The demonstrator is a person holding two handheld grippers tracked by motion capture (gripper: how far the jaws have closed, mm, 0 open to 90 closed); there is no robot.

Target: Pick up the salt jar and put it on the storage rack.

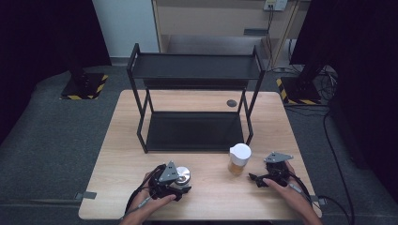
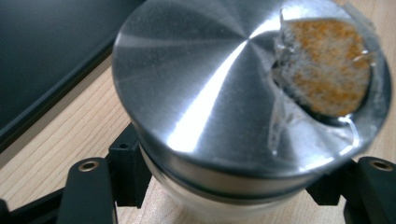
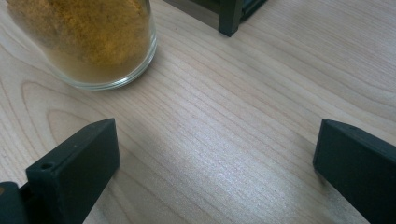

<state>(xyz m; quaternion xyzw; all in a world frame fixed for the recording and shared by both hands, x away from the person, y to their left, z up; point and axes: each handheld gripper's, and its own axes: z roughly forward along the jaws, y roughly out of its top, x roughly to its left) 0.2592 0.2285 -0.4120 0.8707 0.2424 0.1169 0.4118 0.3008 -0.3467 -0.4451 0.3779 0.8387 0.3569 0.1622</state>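
Note:
A small glass jar with a brushed metal lid (image 1: 183,174) stands near the table's front left. My left gripper (image 1: 180,185) is shut on it, one black jaw pressed on each side below the lid (image 2: 210,84). An orange patch under clear tape (image 2: 327,65) sits on the lid's edge. A glass jar of orange powder with a white cap (image 1: 239,159) stands at the front right. My right gripper (image 1: 256,179) lies just to its right, pointing at it, open, with bare wood between its fingers (image 3: 74,168); the jar's base (image 3: 93,42) is a little ahead of them.
A black two-shelf metal rack (image 1: 195,68) stands across the middle and back of the wooden table (image 1: 211,201). Its front right leg (image 3: 231,16) is close behind the powder jar. A dark round grommet (image 1: 231,102) sits behind the rack.

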